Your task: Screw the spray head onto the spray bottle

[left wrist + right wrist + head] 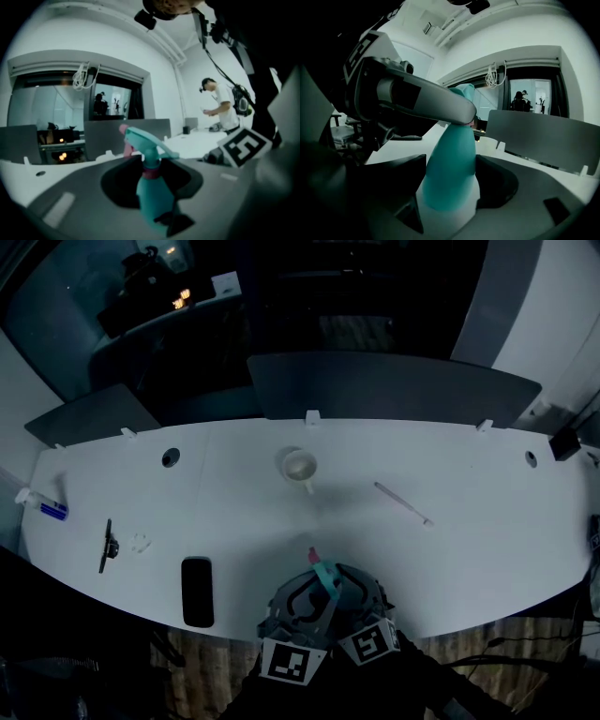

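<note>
Right gripper point(450, 187) at near edge of desk point(450, 549), centre: fingers closed on body of teal spray bottle point(452, 164). Left gripper point(150, 171) crosses above it: fingers partly apart, clamped at pink collar under spray head point(145, 140). Head seated on bottle, nozzle toward far edge. Cup point(299, 466) mid-desk. Phone point(197, 591) near edge, left.

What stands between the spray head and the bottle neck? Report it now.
Nothing visible. The spray head already sits on the spray bottle; the left gripper grips its collar, the right gripper the bottle's body.
</note>
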A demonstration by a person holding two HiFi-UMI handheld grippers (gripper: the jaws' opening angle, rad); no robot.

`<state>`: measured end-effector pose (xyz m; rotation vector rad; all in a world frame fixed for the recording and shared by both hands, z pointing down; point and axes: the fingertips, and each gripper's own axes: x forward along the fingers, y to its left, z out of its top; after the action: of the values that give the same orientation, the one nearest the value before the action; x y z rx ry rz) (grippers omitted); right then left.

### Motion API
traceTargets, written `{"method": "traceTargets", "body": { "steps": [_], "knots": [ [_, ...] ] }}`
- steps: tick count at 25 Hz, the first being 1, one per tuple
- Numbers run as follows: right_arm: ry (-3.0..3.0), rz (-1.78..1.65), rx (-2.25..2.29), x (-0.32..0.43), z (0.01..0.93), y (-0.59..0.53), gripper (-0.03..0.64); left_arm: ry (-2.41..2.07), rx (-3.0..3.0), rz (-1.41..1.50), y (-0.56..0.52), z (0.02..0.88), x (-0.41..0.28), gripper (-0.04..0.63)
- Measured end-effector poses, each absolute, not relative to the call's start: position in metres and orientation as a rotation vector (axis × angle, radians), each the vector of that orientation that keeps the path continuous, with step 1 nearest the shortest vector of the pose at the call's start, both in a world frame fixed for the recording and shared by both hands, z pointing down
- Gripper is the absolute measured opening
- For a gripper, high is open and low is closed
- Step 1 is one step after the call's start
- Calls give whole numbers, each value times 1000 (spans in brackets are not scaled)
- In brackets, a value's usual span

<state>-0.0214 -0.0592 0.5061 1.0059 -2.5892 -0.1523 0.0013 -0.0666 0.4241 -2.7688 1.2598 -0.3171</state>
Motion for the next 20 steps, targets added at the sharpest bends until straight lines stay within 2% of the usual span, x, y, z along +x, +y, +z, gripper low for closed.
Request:
{"method": "traceTargets", "body": {
  "steps": [13,20],
  "knots": [
    [-2738,-235,389,-27,504,-51,333,483,-2958,-569,-54,440,-1,129],
    [-2740,-252,172,-26,506,-42,331,326,-3088,-484,-48,438,0,137]
  ]
}}
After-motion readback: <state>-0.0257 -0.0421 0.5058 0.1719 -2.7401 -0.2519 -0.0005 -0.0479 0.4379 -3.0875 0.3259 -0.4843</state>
